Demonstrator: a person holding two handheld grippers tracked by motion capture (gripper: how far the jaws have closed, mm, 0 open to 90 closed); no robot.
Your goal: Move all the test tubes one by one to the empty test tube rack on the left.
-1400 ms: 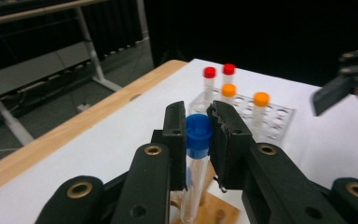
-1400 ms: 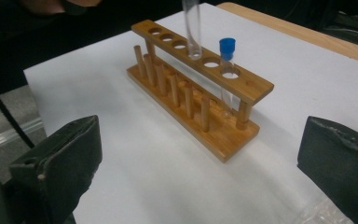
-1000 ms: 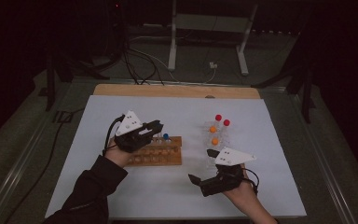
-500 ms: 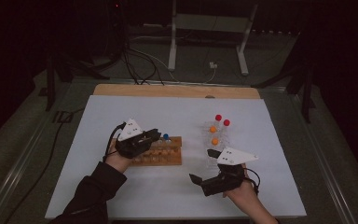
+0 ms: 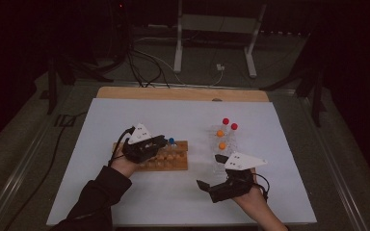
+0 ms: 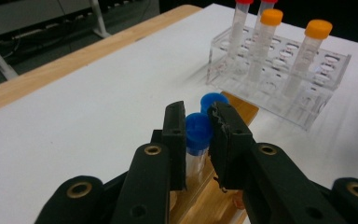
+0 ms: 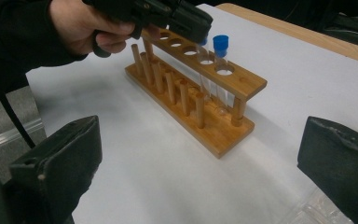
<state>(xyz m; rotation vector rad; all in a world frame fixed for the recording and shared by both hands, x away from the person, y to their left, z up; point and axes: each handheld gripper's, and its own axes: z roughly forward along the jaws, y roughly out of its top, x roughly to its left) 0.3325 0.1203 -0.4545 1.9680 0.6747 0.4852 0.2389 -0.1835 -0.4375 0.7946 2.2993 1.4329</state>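
Observation:
My left gripper (image 6: 198, 121) is shut on a clear tube with a blue cap (image 6: 199, 133), its pads pressing just below the cap. The tube stands in a hole of the wooden rack (image 7: 223, 135), beside a second blue-capped tube (image 7: 221, 44) in the end hole. In the high view the left gripper (image 5: 161, 144) sits over the wooden rack (image 5: 173, 161). My right gripper (image 5: 211, 171) rests low near the table's front, open, with nothing between its wide-apart jaws. A clear plastic rack (image 6: 317, 109) holds two orange-capped tubes (image 6: 318, 29) and two red-capped ones (image 5: 225, 121).
White sheet (image 5: 173, 202) covers the table, with a wooden strip (image 5: 183, 94) along its far edge. Cables and a metal stand (image 5: 178, 43) lie on the floor beyond. A dark sleeve (image 5: 94, 202) reaches in at bottom left.
My left gripper has sunk a little toward the wooden rack with the blue-capped tube held in it. The right gripper has kept still.

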